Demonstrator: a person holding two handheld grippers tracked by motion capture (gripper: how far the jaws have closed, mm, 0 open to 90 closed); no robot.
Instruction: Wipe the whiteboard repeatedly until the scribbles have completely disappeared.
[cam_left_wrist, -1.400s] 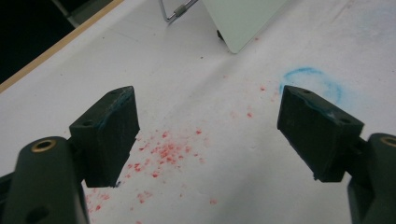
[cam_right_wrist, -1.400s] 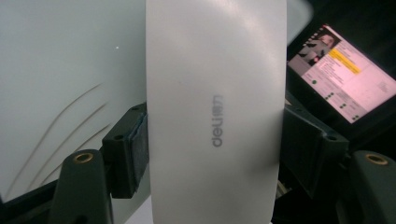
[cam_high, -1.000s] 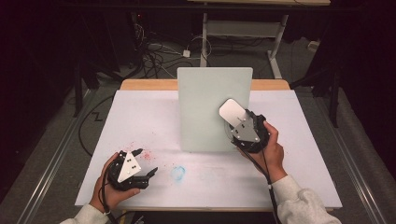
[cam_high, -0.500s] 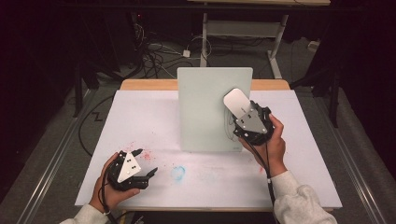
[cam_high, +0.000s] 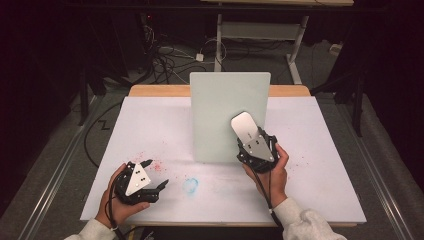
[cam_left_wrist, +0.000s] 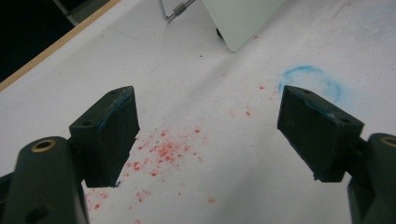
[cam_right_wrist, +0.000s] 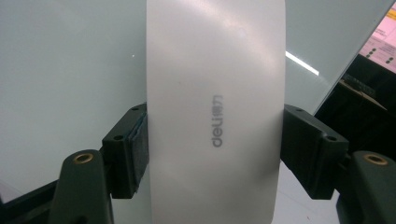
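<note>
Change from the earlier frames: the right gripper (cam_high: 250, 142) has come back down and toward the person after riding higher on the board half a second ago; it now sits about where it was one second ago, over the lower right part of the board's face. Left gripper (cam_high: 152, 176) unchanged in place and opening.

Right gripper: jaws clamped on the white eraser (cam_right_wrist: 215, 112), one black pad against each long edge. In the right gripper view the eraser stands lengthwise between the jaws, running up out of the top of the frame, with its rounded lower end near the bottom edge. Grey "deli" lettering reads sideways on the face toward the camera. In the high view the eraser (cam_high: 245, 127) sticks out up and left from the gripper, its rounded end lying over the pale green board (cam_high: 225, 95). Cannot tell whether the eraser touches the board.

Left gripper: jaws wide apart, nothing between them, held by the left hand (cam_high: 112, 200) low over the white table sheet (cam_high: 150, 120) near the front left. Blue smears on the inner pad edges. Between and below the jaws, a scatter of red specks (cam_left_wrist: 163, 151); just beyond the right-hand jaw, a faint blue ring mark (cam_left_wrist: 310, 84).

Board stands upright at mid-table; its lower corner and a wire stand leg (cam_left_wrist: 170, 11) show in the left gripper view.
</note>
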